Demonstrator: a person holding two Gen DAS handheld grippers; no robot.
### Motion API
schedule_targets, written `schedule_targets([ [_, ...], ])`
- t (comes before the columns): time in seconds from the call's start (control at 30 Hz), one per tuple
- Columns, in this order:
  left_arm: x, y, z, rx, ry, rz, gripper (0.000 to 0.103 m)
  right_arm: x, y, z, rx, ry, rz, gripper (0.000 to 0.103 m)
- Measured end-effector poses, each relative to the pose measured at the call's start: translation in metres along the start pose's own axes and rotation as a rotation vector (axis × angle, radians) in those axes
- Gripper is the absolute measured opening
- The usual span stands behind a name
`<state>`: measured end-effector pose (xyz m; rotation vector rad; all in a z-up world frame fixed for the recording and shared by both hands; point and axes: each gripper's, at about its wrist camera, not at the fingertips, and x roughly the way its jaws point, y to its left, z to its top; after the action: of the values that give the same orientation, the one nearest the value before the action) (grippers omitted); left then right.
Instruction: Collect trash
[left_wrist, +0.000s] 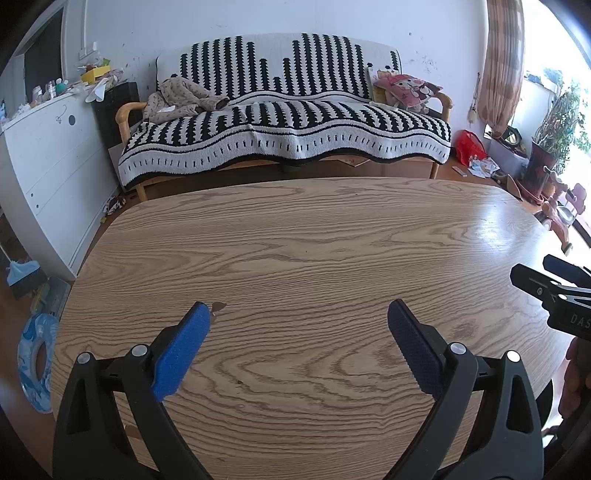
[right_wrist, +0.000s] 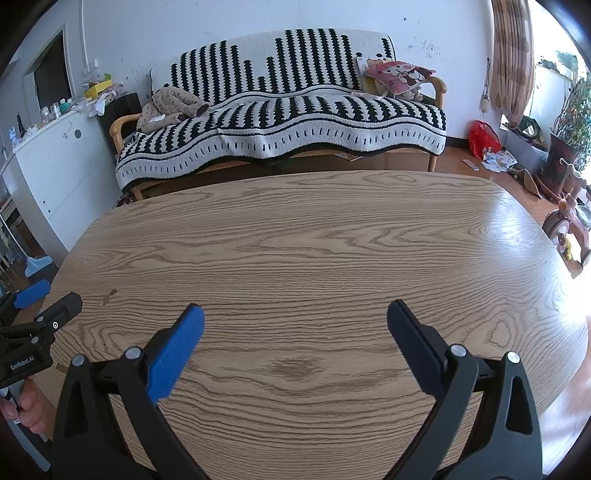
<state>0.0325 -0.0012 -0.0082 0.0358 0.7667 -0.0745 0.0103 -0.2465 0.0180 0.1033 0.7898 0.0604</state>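
My left gripper (left_wrist: 299, 314) is open and empty, held over the near part of a wooden table (left_wrist: 314, 236). My right gripper (right_wrist: 295, 314) is open and empty over the same table (right_wrist: 314, 236). Each gripper shows at the edge of the other's view: the right one in the left wrist view (left_wrist: 554, 291), the left one in the right wrist view (right_wrist: 40, 314). No trash shows on the tabletop. A small dark chip (left_wrist: 218, 305) marks the wood near my left blue pad; it also shows in the right wrist view (right_wrist: 110, 293).
A sofa with a black-and-white striped cover (left_wrist: 288, 122) stands behind the table. A white cabinet (left_wrist: 51, 162) is at the left. Scattered paper scraps (left_wrist: 480, 166) and a red bag (left_wrist: 469, 146) lie on the floor at the right, near potted plants (left_wrist: 557, 129).
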Motion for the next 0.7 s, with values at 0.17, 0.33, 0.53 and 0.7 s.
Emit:
schedule_targets([
  [0.17, -0.0012, -0.0004, -0.0002, -0.001, 0.0, -0.002, 0.094, -0.0005, 0.0, -0.0001, 0.001, 0.0, 0.0, 0.096],
  [0.33, 0.0011, -0.0005, 0.0003, 0.002, 0.001, -0.003, 0.094, -0.0002, 0.0006, 0.0, 0.0, 0.001, -0.001, 0.096],
  [0.53, 0.0041, -0.0003, 0.0007, 0.002, 0.005, -0.004, 0.094, -0.0007, -0.0007, -0.0005, -0.002, 0.001, -0.001, 0.096],
  [0.7, 0.0046, -0.0008, 0.0008, 0.005, 0.005, 0.0, 0.094, -0.001, -0.0034, -0.001, -0.002, 0.004, -0.005, 0.096],
])
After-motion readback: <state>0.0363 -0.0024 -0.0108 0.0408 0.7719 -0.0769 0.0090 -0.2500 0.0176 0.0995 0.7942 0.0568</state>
